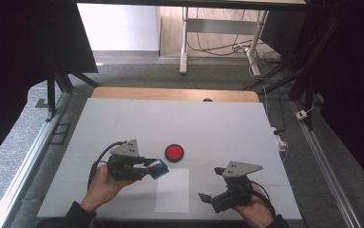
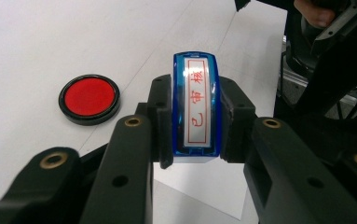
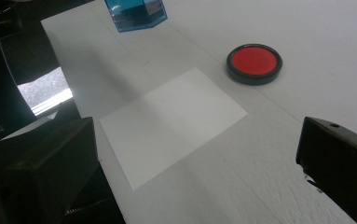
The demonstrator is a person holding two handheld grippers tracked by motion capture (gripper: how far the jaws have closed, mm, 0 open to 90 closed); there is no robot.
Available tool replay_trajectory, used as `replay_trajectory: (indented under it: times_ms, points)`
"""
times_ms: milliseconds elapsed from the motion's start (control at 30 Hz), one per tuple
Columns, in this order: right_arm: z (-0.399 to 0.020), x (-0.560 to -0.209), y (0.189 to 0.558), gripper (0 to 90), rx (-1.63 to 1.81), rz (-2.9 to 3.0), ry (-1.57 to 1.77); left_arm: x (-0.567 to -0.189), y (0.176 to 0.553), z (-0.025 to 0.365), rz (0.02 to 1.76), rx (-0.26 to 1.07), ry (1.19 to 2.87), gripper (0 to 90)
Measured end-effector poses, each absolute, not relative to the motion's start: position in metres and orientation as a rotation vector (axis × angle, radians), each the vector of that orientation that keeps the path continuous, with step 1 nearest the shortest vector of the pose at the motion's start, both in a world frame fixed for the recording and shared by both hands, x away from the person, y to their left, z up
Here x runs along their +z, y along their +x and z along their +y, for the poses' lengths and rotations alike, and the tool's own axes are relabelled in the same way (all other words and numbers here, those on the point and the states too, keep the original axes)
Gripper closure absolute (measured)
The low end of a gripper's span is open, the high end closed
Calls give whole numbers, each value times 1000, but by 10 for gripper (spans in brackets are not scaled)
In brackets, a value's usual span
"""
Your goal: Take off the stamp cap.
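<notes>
Stamp pinched in your left gripper, right gripper spread.
Your left gripper (image 1: pixel 157 167) is clamping the blue stamp (image 2: pixel 196 106) above the table (image 1: pixel 122 123), just left of the red ink pad (image 1: pixel 174 152) and over the white paper sheet's (image 1: pixel 172 191) edge; your right gripper (image 1: pixel 210 183) is hovering empty, jaws wide apart, beside the sheet.
</notes>
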State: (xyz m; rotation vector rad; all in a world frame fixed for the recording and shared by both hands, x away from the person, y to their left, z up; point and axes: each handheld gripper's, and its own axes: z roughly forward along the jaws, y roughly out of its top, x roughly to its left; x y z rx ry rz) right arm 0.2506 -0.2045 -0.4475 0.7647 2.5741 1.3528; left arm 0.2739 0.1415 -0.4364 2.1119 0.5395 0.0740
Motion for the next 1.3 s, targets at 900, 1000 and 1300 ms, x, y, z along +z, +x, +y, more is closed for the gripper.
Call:
replay_trajectory:
  times_ms: [900, 1000, 1300]
  points:
    - [-138, -452, 272, 0, 1402, 2773, 549, -432, 273, 146, 412, -40, 2081, 702]
    - [-135, -453, 275, 0, 1417, 2788, 547, -432, 273, 146, 395, -55, 2085, 702]
    - [-118, -452, 282, 0, 1479, 2820, 488, -431, 273, 143, 337, -79, 2082, 702]
